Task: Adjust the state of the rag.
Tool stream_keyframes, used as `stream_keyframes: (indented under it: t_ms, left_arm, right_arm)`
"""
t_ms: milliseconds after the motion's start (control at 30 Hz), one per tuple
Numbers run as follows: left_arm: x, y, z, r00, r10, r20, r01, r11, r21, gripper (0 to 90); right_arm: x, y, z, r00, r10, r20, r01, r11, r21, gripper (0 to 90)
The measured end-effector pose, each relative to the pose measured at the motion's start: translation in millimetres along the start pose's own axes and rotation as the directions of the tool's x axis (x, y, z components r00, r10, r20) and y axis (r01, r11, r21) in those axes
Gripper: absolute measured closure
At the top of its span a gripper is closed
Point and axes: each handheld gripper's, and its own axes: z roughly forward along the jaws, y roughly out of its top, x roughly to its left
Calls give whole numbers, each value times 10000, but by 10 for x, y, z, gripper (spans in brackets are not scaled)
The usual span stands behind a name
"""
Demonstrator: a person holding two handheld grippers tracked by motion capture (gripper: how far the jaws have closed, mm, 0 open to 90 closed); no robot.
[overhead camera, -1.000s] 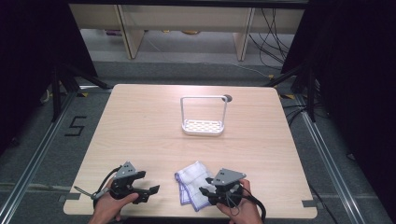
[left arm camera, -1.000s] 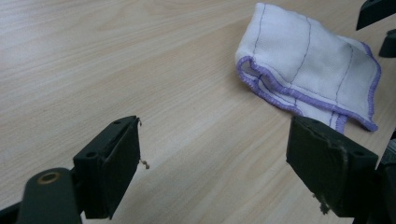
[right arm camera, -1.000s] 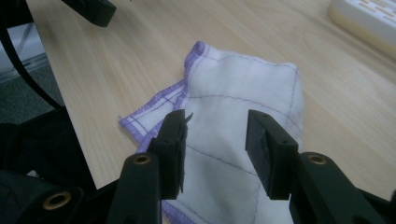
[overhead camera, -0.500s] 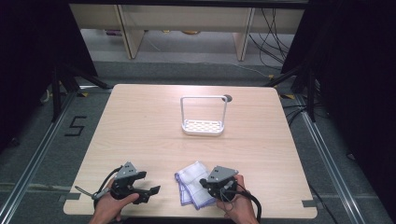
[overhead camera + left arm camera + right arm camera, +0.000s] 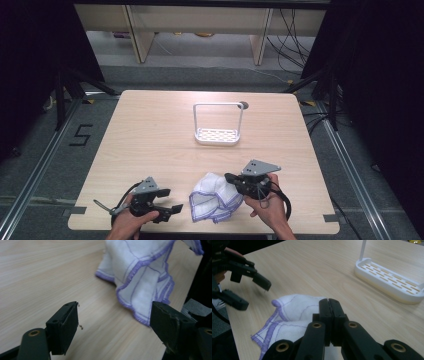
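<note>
A white cloth with purple stitched edges (image 5: 212, 200) lies crumpled near the table's front edge, between my two grippers. My right gripper (image 5: 229, 177) is shut on the cloth's right side and holds that part a little off the wood; in the right gripper view its jaws (image 5: 329, 301) are pressed together above the cloth (image 5: 294, 307). My left gripper (image 5: 172, 201) is just left of the cloth, open; its jaws have just been closing a little with nothing between them. In the left gripper view (image 5: 115, 308) the cloth (image 5: 140, 277) hangs just ahead.
A white slotted rack with a tall wire handle (image 5: 217, 135) stands at the table's middle, toward the back; its tray (image 5: 387, 287) is ahead of my right gripper. The wooden table (image 5: 150, 140) is ringed by dark floor and metal rails.
My right gripper has shut on the cloth and risen, moving right and back and pulling the cloth up. My left gripper has shifted toward the cloth.
</note>
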Motion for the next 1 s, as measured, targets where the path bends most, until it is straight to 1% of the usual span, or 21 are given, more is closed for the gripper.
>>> stream_keyframes:
  t_ms: [67,100,167,233,300,333,367,400,433,467,533,567,600,633,700,733,767,833,900,933,1000]
  left_arm:
    - [-66,14,100,9998,217,19,-218,9996,179,221]
    - [-97,14,151,9995,285,-110,-282,9994,213,216]
    - [-138,24,238,9987,513,-7,-512,9980,361,212]
    - [-185,44,306,9981,612,-80,-609,9976,326,214]
    - [-204,69,360,9963,847,-110,-842,9956,418,228]
    - [-222,74,389,9967,803,-143,-797,9961,376,244]
    - [-228,81,416,9963,857,-111,-852,9956,400,266]
    - [-248,81,450,9968,763,-257,-754,9965,348,289]
    - [-252,86,472,9951,926,-354,-913,9951,368,319]
    - [-256,93,493,9935,1045,-455,-1031,9942,315,364]
    - [-255,110,504,9887,1300,-745,-1293,9915,145,501]
    - [-231,137,468,9849,1504,-856,-1519,9883,-108,596]
    - [-231,137,468,9849,1504,-856,-1519,9883,-108,752]
    - [-225,155,440,9847,1527,-845,-1554,9875,-263,752]
    - [-207,191,364,9820,1669,-883,-1717,9839,-500,838]
    - [-200,222,306,9806,1712,-956,-1759,9834,-435,855]
    - [-200,250,256,9832,1623,-829,-1677,9839,-623,862]
    - [-212,317,143,9843,1659,-605,-1707,9818,-837,867]
    - [-253,398,28,9822,1800,-534,-1847,9775,-1019,869]
    - [-266,446,-31,9801,1916,-512,-1961,9748,-1065,870]
    - [-287,542,-152,9790,1981,-479,-2026,9718,-1206,871]
  right_arm:
    - [-38,-3,-7,9999,106,-15,-106,9999,-61,900]
    - [-59,-6,3,9997,122,-209,-124,9999,-119,900]
    - [-84,-16,-11,9999,88,-83,-89,10000,-46,900]
    - [-93,-41,-22,9989,460,-7,-460,9989,15,900]
    - [-137,-57,-25,9994,355,2,-355,9994,-18,900]
    - [-159,-61,-23,9996,291,-48,-291,9996,-50,900]
    - [-149,-69,-15,9977,653,-199,-654,9978,-72,900]
    - [-160,-70,-32,9974,709,-88,-709,9975,14,900]
    - [-156,-76,-33,9964,840,-67,-840,9965,-20,900]
    - [-189,-76,-34,9985,540,-22,-540,9984,-142,900]
    - [-168,-76,-40,9963,852,-146,-853,9963,-72,900]
    - [-176,-76,-43,9970,770,-54,-771,9969,-157,900]
    - [-176,-76,-43,9970,770,-54,-771,9969,-157,900]
    - [-198,-70,-59,9983,578,-76,-579,9982,-159,900]
    - [-199,-63,-81,9982,594,-81,-596,9980,-200,900]
    - [-207,-60,-96,9984,564,-53,-565,9980,-282,900]
    - [-215,-57,-113,9986,527,-51,-529,9979,-383,900]
    - [-175,-43,-156,9950,939,-333,-954,9942,-489,900]
    - [-140,2,-223,9988,416,-261,-431,9973,-601,900]
    - [-95,21,-247,9964,724,-452,-749,9956,-562,900]
    - [-86,68,-299,9971,563,-518,-595,9962,-634,900]
